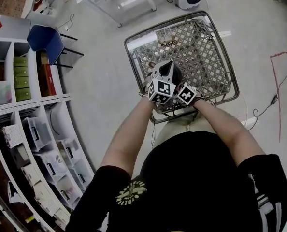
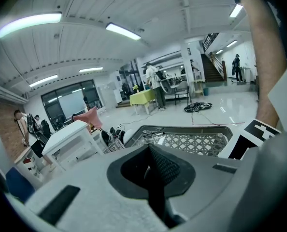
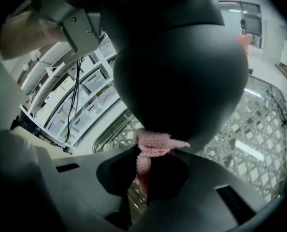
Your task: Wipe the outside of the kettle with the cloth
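Right claw clamped on pink cloth; cloth touches underside of dark kettle body, which fills the view above the jaws; left claw jaws together, can't tell if they pinch anything; head view: kettle over near half of mesh table, both claws just near of it; shelving on left.

Pale floor, shelving left — strip lights overhead.
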`<state>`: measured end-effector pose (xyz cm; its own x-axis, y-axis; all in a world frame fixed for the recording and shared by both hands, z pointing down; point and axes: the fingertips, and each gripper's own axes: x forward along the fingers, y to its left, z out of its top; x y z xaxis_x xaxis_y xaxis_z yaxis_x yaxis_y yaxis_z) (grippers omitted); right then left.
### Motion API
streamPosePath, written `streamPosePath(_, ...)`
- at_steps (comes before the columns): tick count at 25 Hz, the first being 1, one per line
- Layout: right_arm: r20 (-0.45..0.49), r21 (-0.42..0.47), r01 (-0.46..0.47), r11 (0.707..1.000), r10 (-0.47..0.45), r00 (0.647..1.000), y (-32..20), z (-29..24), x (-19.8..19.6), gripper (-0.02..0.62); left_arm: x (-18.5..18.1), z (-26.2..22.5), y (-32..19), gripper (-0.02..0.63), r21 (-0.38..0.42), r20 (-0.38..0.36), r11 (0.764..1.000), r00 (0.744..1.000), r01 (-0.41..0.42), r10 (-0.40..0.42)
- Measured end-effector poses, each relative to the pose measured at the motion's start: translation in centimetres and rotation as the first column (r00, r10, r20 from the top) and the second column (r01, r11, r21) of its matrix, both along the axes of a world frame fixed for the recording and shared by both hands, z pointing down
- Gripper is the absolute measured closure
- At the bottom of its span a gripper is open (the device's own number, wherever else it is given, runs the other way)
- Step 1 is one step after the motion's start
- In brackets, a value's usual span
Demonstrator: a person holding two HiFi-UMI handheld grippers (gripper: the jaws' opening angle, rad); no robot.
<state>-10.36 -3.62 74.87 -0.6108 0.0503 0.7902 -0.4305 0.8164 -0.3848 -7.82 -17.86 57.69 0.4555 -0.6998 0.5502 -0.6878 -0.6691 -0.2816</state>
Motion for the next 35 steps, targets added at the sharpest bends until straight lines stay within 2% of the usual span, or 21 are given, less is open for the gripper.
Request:
streamPosePath(4,0.053,-0.067,-0.08,0.995,0.083,0.995,0.3,-0.9,-1.3,0.56,0.0,-0.1,-0.1,0.6,0.0,0.001,1.0,1.0,0.001,-0.001)
streamPosePath(6,0.068,-0.121,-0.148,0.981,0.157,0.985,-0.1,-0.2,-1.0,0.558,0.1,-0.2,-0.1,0.6,0.005,0.002,1.0,1.0,-0.002,0.002)
streamPosePath(9,0.038,-0.154,-0.207,0.966,0.215,0.976,-1.3,0.9,0.5,0.56,0.2,-0.2,-0.2,0.6,0.009,0.001,1.0,1.0,-0.004,0.004)
streamPosePath(12,-0.002,-0.109,-0.171,0.979,0.171,0.985,-2.0,1.5,2.4,0.558,0.2,0.0,0.1,0.6,0.002,0.001,1.0,1.0,0.0,0.0)
streamPosePath(16,-0.037,-0.037,-0.068,0.997,0.067,0.997,-3.6,1.5,4.3,0.558,0.7,0.1,-0.2,0.6,0.01,0.011,1.0,1.0,0.016,-0.016)
streamPosePath(21,-0.066,-0.026,-0.078,0.997,0.076,0.995,-6.6,1.6,6.6,0.558,0.9,0.1,-0.6,0.6,-0.005,0.014,0.999,0.999,0.034,-0.033)
streamPosePath(23,-0.078,0.003,-0.045,0.999,0.045,0.996,-8.0,1.3,7.1,0.56,0.9,0.0,-0.5,0.6,-0.013,0.013,0.999,0.999,0.043,-0.043)
streamPosePath(26,-0.079,0.069,0.009,0.998,-0.004,0.997,-11.1,0.8,7.1,0.56,0.8,-0.2,-0.6,0.6,-0.004,0.014,0.999,0.999,0.051,-0.051)
streamPosePath(31,-0.041,0.096,0.023,0.995,-0.019,0.999,-15.8,0.0,5.0,0.56,0.3,-0.3,-1.0,0.6,0.016,0.021,0.998,0.997,0.068,-0.068)
streamPosePath(35,-0.054,0.122,0.039,0.992,-0.033,0.998,-17.2,0.0,4.7,0.56,0.1,0.2,-0.9,0.6,0.022,0.023,0.997,0.997,0.076,-0.077)
